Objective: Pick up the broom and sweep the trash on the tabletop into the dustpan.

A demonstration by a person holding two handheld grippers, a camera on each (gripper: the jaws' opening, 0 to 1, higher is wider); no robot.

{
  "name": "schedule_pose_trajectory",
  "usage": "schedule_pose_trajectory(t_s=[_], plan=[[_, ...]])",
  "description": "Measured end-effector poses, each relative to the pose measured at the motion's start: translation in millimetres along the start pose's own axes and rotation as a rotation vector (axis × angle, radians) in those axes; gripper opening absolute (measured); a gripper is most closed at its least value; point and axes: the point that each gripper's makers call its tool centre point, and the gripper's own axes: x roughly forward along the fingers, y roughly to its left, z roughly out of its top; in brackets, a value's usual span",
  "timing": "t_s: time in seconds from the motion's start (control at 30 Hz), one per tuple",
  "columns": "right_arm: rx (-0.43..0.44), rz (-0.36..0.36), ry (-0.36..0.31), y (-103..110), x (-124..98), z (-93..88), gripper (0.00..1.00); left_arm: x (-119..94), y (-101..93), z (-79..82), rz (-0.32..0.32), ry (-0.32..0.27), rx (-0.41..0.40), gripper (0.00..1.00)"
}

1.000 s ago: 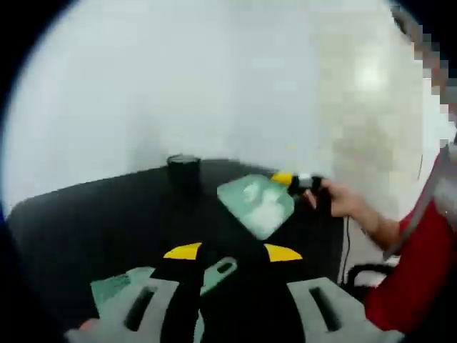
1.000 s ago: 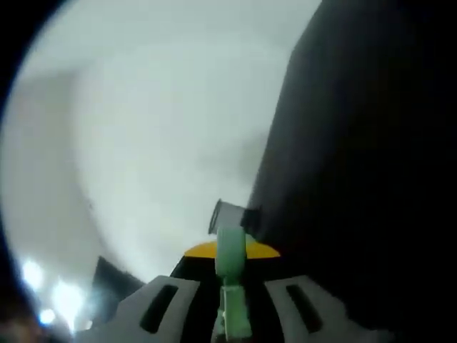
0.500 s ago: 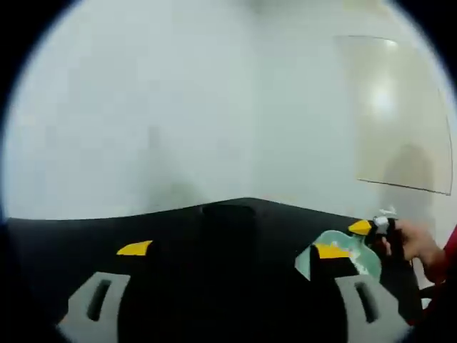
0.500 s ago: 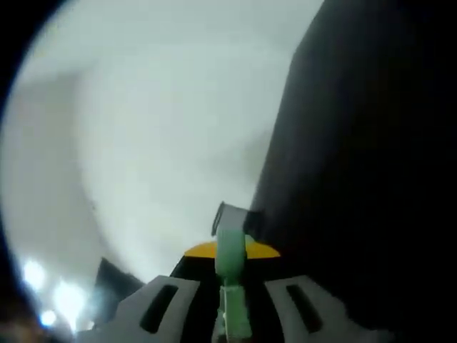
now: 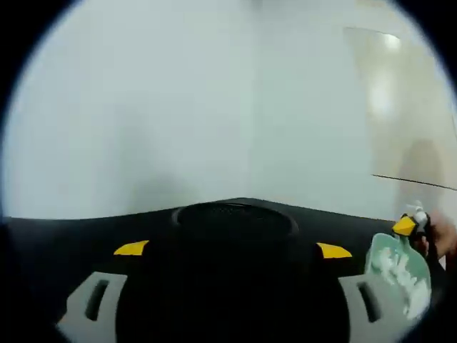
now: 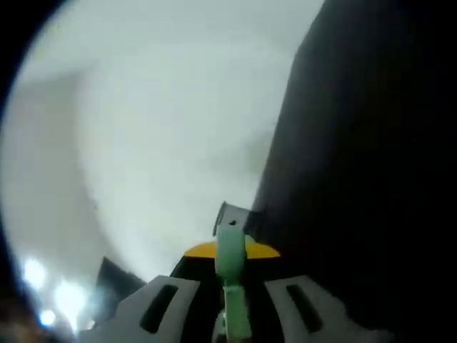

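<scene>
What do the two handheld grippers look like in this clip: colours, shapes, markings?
The left gripper has two pale grey jaws, each with an oblong slot, and yellow tips on a black body. The right gripper is built the same: grey slotted jaws and a yellow band over black. In the left gripper view its yellow tip and a small silver part show at the right edge.

Before me: black tabletop (image 5: 64,236) against a plain white wall (image 5: 178,107); glossy beige panel (image 5: 407,107) at right.
</scene>
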Motion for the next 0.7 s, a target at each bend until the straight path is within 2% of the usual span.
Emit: schedule_pose_trajectory(t_s=[0.07, 0.17, 0.43, 0.7], plan=[[-0.004, 0.001, 0.001, 1.2, -0.5, -1.7, 0.12, 4.2, -3.0, -0.1, -0.010, -0.019, -0.020, 0.89], [-0.006, 0.005, 0.001, 4.0, -1.4, -3.0, 0.12, 6.0, -2.1, -2.8, 0.000, -0.013, -0.010, 0.86], [-0.014, 0.009, 0.003, 4.0, -1.7, -1.7, 0.12, 9.1, 1.4, -0.3, -0.007, -0.014, 0.027, 0.63], [-0.020, 0.016, -0.003, 6.0, -2.5, -1.3, 0.12, 4.6, -4.3, 4.1, -0.037, -0.030, 0.050, 0.60]])
